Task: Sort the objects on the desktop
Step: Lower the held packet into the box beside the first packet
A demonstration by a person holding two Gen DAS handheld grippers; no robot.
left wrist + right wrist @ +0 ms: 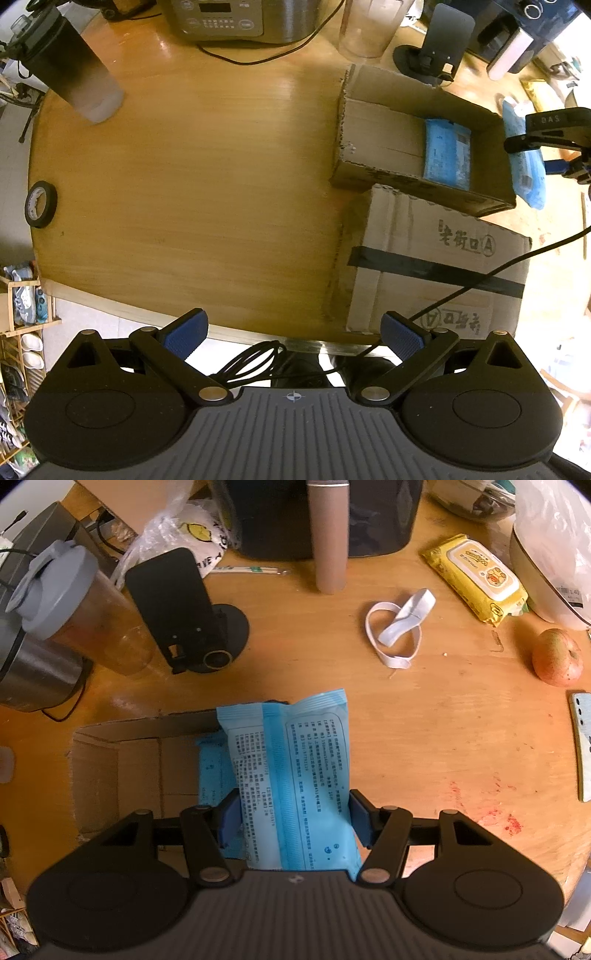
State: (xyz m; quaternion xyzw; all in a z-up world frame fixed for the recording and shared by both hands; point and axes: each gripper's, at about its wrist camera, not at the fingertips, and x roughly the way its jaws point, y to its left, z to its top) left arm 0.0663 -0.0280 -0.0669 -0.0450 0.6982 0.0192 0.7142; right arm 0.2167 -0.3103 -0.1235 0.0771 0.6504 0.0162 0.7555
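A blue tissue pack [295, 786] is clamped between the two blue pads of the right gripper [293, 819] and is held over the near right corner of an open cardboard box [110, 768]. A second blue pack [214, 771] is seen lying inside that box, against its right wall. The left gripper [293, 330] is held with its fingers spread wide and nothing between them, at the near edge of the wooden table [203, 184], beside a taped closed carton [436, 266].
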